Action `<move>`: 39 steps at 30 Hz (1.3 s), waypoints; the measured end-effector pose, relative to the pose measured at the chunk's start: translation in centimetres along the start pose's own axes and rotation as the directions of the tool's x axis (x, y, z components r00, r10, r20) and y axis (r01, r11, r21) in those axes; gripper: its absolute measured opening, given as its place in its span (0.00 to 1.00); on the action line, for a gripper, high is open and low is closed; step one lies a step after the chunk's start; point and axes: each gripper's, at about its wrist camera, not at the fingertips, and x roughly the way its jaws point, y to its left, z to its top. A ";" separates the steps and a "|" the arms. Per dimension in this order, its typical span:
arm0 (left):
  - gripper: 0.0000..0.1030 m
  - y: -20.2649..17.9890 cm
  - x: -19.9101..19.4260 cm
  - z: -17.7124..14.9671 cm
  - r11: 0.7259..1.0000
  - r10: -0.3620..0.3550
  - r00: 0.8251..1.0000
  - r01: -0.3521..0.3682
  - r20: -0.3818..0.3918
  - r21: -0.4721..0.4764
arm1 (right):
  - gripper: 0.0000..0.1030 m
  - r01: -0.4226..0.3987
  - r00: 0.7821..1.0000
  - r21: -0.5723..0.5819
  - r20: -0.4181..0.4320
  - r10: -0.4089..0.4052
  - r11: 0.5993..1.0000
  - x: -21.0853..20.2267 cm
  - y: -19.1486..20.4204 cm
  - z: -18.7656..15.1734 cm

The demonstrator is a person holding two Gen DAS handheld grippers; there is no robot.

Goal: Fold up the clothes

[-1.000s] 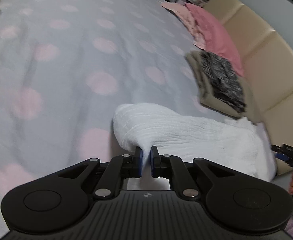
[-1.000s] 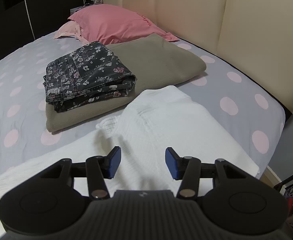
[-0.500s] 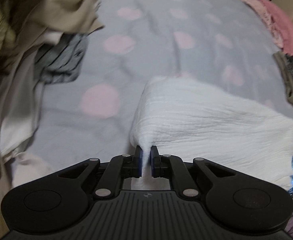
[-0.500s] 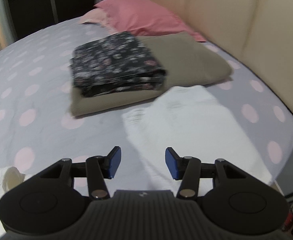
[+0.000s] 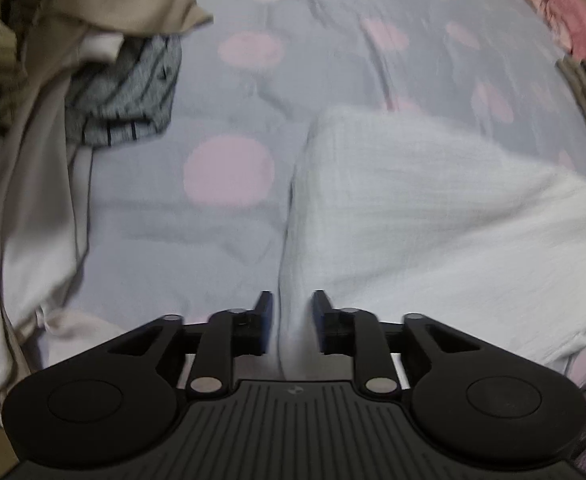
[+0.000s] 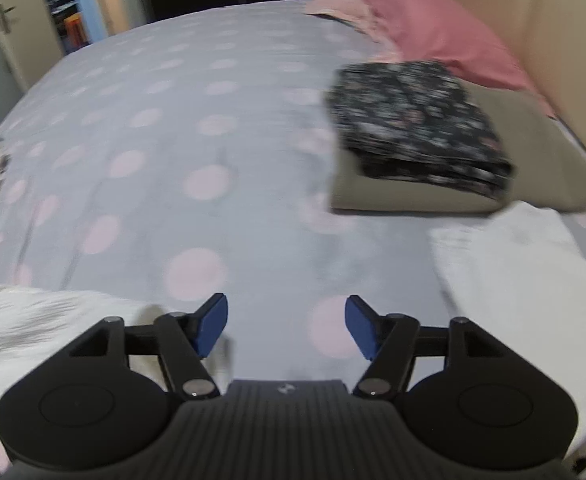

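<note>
The left wrist view looks steeply down, close over the white cloth (image 5: pixel 433 216) on the bed (image 5: pixel 133 208). The right wrist view faces across the bed (image 6: pixel 173 140) toward the headboard (image 6: pixel 553 32); both share the cloth (image 6: pixel 513 264).

Pink-dotted grey bedsheet (image 6: pixel 165 128), pink pillow (image 6: pixel 425 36), beige headboard (image 6: pixel 565 40), door (image 6: pixel 1 36).

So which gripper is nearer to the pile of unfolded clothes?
Left. The left gripper, jaws opening around the white garment, sits just beside the clothes pile. The right gripper hangs empty over the bedspread, nearer the folded stack.
</note>
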 end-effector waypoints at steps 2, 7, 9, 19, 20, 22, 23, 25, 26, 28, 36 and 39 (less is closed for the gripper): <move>0.40 0.1 -0.4 1.2 1.000 -0.021 0.998 0.021 0.052 0.006 | 0.66 -0.037 0.999 0.001 -0.016 0.037 0.999 0.5 1.4 0.2; 0.41 0.2 1.1 3.9 0.998 -0.054 0.991 0.057 0.121 -0.018 | 0.66 -0.117 0.991 0.074 -0.061 0.122 0.990 2.7 3.4 0.6; 0.41 0.3 2.0 4.8 0.997 -0.063 0.989 0.068 0.135 -0.033 | 0.66 -0.139 0.986 0.102 -0.081 0.148 0.985 3.9 3.9 0.6; 0.41 0.2 5.6 7.5 0.993 -0.069 0.991 0.080 0.118 -0.091 | 0.55 -0.243 0.944 0.161 -0.186 0.271 0.957 10.2 5.7 -0.5; 0.41 0.2 5.9 7.6 0.992 -0.070 0.991 0.081 0.115 -0.097 | 0.53 -0.241 0.941 0.160 -0.203 0.270 0.957 10.8 5.8 -0.7; 0.41 0.4 6.4 7.8 0.990 -0.072 0.992 0.084 0.106 -0.113 | 0.42 -0.241 0.932 0.162 -0.235 0.274 0.957 11.9 5.9 -1.1; 0.41 0.4 6.5 7.9 0.989 -0.073 0.992 0.086 0.104 -0.120 | 0.38 -0.247 0.926 0.169 -0.249 0.283 0.954 12.2 5.9 -1.3; 0.41 0.5 6.5 8.0 0.988 -0.075 0.992 0.088 0.104 -0.130 | 0.25 -0.256 0.918 0.172 -0.266 0.295 0.951 12.6 6.0 -1.7; 0.41 0.5 6.5 7.9 0.987 -0.076 0.992 0.089 0.105 -0.134 | 0.24 -0.262 0.920 0.161 -0.255 0.297 0.951 12.2 6.1 -1.8; 0.41 0.5 6.4 7.8 0.986 -0.077 0.991 0.092 0.108 -0.140 | 0.20 -0.285 0.927 0.140 -0.212 0.310 0.948 11.0 6.0 -1.8; 0.48 0.4 6.1 7.6 0.980 -0.104 0.987 0.122 0.121 -0.155 | 0.20 -0.261 0.964 -0.139 0.019 0.266 0.955 4.0 7.3 -2.6; 0.50 0.1 5.9 7.6 0.979 -0.110 0.985 0.130 0.129 -0.155 | 0.20 -0.216 0.976 -0.120 -0.050 0.211 0.969 5.9 6.7 -3.2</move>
